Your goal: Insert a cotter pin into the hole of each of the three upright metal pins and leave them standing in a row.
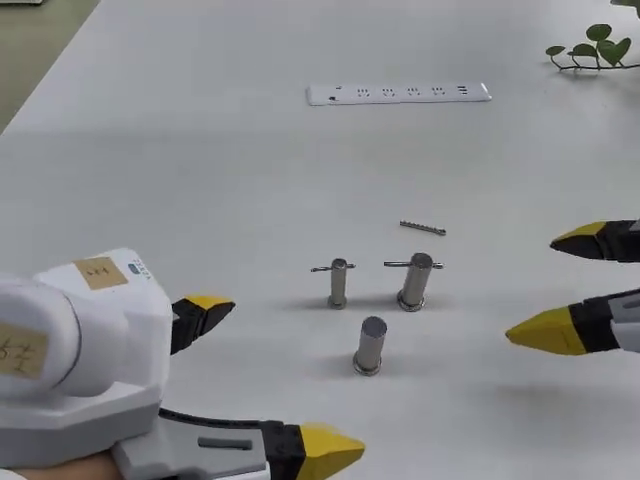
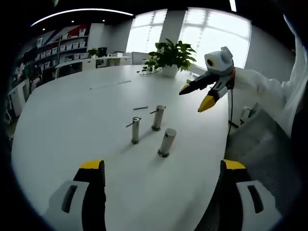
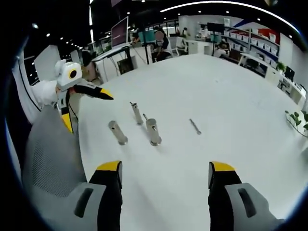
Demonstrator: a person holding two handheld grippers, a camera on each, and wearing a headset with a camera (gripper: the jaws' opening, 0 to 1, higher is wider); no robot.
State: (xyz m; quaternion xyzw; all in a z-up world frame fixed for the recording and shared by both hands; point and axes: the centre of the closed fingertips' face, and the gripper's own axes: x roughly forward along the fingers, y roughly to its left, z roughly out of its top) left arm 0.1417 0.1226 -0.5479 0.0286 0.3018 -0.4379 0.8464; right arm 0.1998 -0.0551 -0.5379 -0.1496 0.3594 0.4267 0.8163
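Observation:
Three upright metal pins stand mid-table. The left pin (image 1: 338, 283) and the right pin (image 1: 415, 280) each carry a cotter pin through the top hole. The nearer pin (image 1: 370, 345) (image 2: 167, 142) (image 3: 118, 132) has a bare top. A loose cotter pin (image 1: 423, 228) (image 2: 140, 108) (image 3: 194, 126) lies flat behind them. My left gripper (image 1: 270, 380) (image 2: 162, 166) is open at the lower left, short of the pins and holding nothing. Out at the right edge my right gripper (image 1: 545, 288) (image 3: 166, 168) hangs open and empty, apart from the pins.
A white power strip (image 1: 398, 93) lies far back on the white table (image 1: 200, 180). A potted plant (image 1: 595, 48) (image 2: 168, 55) sits at the back right corner. A person's white sleeve (image 2: 269, 96) holds the right gripper.

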